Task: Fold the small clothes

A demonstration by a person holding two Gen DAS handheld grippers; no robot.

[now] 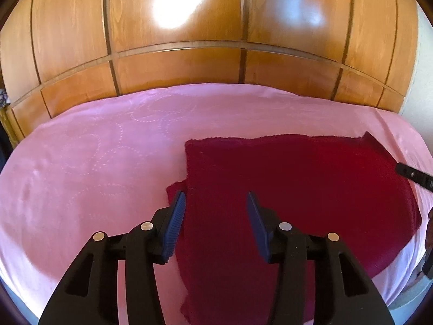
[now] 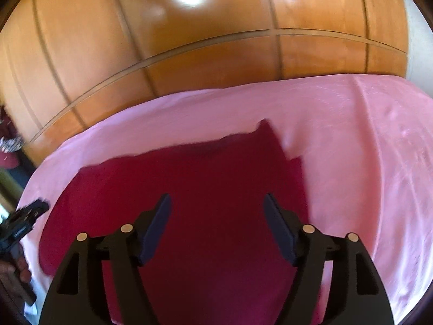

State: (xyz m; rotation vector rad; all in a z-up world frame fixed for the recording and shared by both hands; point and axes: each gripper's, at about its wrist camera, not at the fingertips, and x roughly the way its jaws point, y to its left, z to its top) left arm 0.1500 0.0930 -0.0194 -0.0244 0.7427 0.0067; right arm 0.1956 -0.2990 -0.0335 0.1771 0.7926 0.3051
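Two hand-held grippers (image 1: 216,223) (image 2: 216,226), one red garment (image 1: 284,184).

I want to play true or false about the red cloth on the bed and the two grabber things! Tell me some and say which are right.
1. The dark red garment lies on a pink bedspread. True.
2. The left gripper is pinching the garment. False: its jaws stand open, with nothing between them.
3. The right gripper has open jaws. True.
4. A brick wall stands behind the bed. False: it is glossy wooden panelling.
5. The garment is rolled into a ball. False: it lies mostly flat, with one far corner sticking up.
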